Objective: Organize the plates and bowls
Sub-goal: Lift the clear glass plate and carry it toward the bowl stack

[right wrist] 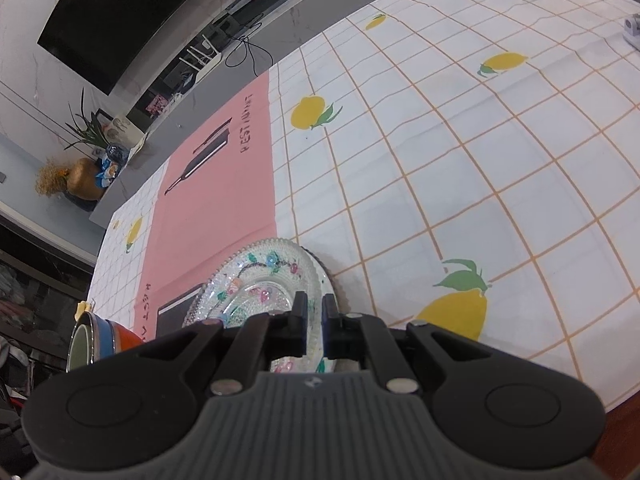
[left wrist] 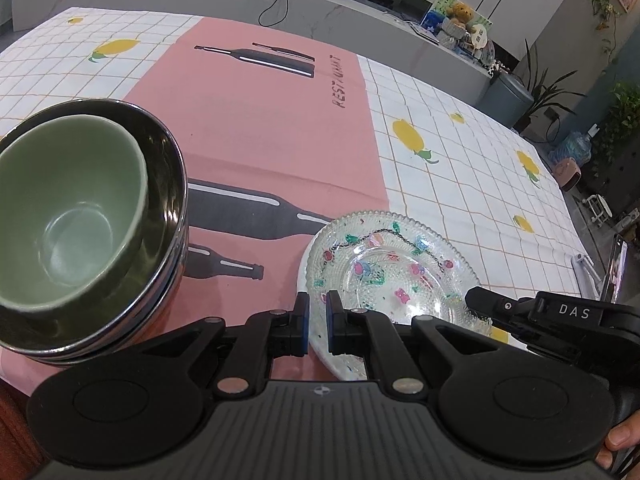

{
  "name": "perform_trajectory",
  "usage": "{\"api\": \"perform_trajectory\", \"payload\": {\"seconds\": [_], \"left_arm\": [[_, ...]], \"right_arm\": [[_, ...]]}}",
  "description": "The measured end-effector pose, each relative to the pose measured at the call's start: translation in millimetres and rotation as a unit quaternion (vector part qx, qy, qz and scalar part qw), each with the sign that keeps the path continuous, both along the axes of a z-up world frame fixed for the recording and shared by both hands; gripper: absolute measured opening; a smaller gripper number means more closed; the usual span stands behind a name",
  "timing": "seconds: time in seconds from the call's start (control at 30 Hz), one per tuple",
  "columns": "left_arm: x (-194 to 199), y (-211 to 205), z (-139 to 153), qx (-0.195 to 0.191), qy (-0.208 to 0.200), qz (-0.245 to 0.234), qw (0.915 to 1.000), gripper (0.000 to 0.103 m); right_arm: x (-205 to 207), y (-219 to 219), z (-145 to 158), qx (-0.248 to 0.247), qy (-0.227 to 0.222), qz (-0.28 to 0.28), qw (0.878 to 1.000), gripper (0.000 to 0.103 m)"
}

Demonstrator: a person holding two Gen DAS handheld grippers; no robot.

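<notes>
The counter fills most of both views, covered by a white checked cloth with yellow lemon prints, and over it lies a pink placemat printed with dark bottles and the word RESTAURANT.

On the placemat's near left side, in the left wrist view, stands a stack of bowls: a dark metal bowl with a shiny rim holds a pale green bowl nested inside it, tilted toward the camera, and more rims show beneath the metal one. The right wrist view catches the same stack at its lower left edge, where orange and blue sides show under the metal rim.

To the right of the bowls sits a clear glass plate with a beaded surface and small painted flowers in pink, green and blue. It lies partly on the placemat and partly on the checked cloth, and a white rim shows under its near edge, though whether that is a second plate cannot be told.

The left claw has its fingers pressed nearly together on the plate's near left rim, pinching it. The right claw likewise pinches the plate's rim from the other side, its dark fingers either side of the glass edge; its body, marked DAS, shows at the right of the left wrist view. A fingertip of the person shows at that view's lower right corner.
</notes>
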State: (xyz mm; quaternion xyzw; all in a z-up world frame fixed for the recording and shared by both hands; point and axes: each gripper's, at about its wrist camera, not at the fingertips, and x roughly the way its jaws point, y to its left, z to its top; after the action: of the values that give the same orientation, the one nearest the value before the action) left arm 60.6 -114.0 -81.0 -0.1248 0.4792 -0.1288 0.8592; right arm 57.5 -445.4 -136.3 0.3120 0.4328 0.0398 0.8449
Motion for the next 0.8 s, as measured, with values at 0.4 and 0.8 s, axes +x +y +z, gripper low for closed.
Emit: {"api": "perform_trajectory", "payload": {"seconds": [0.4, 0.8], "left_arm": [[-0.9, -1.7, -3.8, 0.006, 0.005, 0.001, 1.0, 0.005], [-5.4, -1.7, 5.7, 0.017, -0.02, 0.018, 0.9995, 0.021]], "right_arm": [[-1.2, 23.6, 8.1, -0.104, -0.003, 0.025, 0.994, 0.007], [-10.4, 27.4, 20.1, -0.131, -0.022, 0.015, 0.991, 0.028]]}}
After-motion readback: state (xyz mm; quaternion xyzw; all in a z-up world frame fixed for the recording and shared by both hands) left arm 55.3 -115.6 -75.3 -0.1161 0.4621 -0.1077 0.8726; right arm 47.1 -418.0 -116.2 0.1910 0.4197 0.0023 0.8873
